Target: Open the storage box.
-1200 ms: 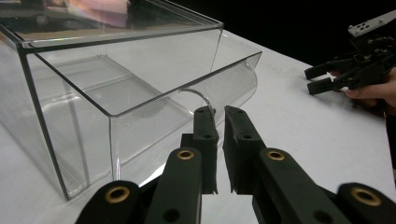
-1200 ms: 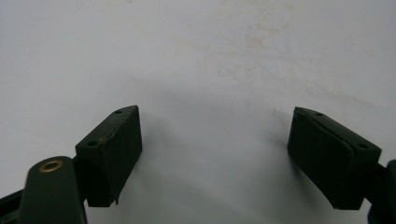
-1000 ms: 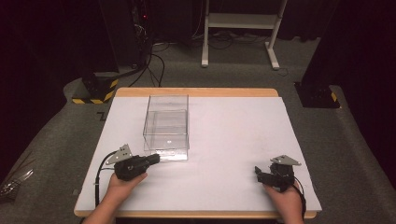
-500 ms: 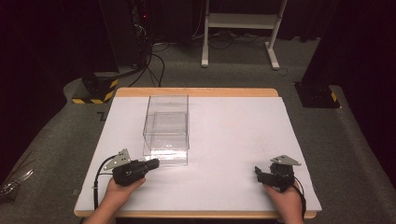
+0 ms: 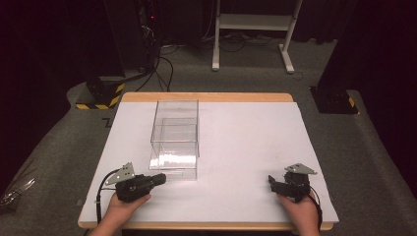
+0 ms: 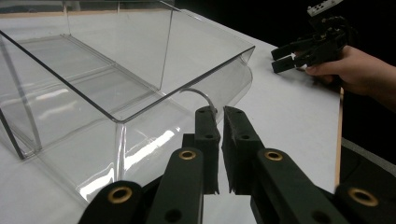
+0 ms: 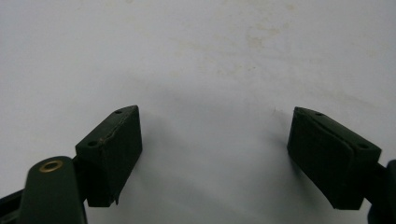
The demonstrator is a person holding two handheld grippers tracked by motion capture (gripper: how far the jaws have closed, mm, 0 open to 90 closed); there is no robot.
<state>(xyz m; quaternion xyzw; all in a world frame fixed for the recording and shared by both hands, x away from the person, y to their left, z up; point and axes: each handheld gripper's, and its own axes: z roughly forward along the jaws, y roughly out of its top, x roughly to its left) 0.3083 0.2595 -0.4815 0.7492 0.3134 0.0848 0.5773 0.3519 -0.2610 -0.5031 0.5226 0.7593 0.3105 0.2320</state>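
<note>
A clear plastic box (image 5: 174,137) stands left of centre on the white table (image 5: 255,132); its walls and an inner step are see-through. My left gripper (image 5: 161,179) lies just in front of the box's near-left corner and points at it. In the left gripper view the jaws (image 6: 219,123) are shut with nothing between them, close to the box (image 6: 116,79). My right gripper (image 5: 272,182) rests near the front right of the table, far from the box. Its jaws (image 7: 215,144) stand wide open over bare white tabletop.
Grey carpet surrounds the table. Beyond its far wooden edge (image 5: 206,97) stand a black post with a yellow-striped foot (image 5: 101,98), loose cables (image 5: 157,64), a white frame (image 5: 251,29) and a black foot (image 5: 334,101). The other hand's gripper (image 6: 303,46) is seen past the box.
My left gripper has drawn back a little from the box toward the table's near edge. The right gripper and the box have stayed put.
</note>
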